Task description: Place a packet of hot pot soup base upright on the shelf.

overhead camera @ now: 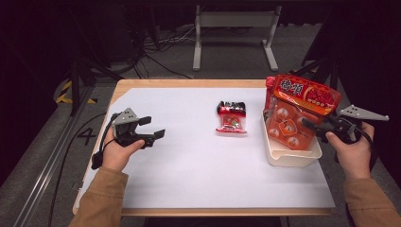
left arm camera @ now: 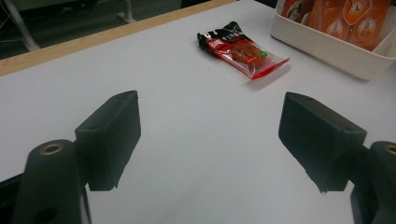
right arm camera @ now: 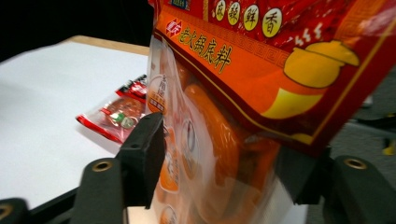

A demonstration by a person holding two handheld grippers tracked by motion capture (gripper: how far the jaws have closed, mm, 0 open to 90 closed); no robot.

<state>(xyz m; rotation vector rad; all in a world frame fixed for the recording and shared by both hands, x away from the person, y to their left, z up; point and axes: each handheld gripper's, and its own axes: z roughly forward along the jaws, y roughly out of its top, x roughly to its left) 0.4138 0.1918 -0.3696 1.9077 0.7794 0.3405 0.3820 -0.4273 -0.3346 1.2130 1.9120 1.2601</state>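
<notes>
A big red-and-orange bag (overhead camera: pixel 302 94) of sachets stands upright in a white bin (overhead camera: pixel 291 158) at the table's right side. My right gripper (overhead camera: pixel 309 125) reaches in from the right at the bag's lower half. In the right gripper view the bag (right arm camera: pixel 261 70) sits between the jaws, which stand wide on either side of it without squeezing it; the far jaw is partly hidden behind the bag. A small red-and-black packet (overhead camera: pixel 231 117) lies flat mid-table, left of the bin. My left gripper (overhead camera: pixel 153 127) rests open at the left, pointing toward the packet (left arm camera: pixel 240 49), nothing between its jaws.
A white sheet (overhead camera: pixel 198 161) covers the wooden table. The bin's wall (left arm camera: pixel 327 51) rises just right of the packet. Behind the table stand a grey metal frame (overhead camera: pixel 234 28) and loose cables on the floor.
</notes>
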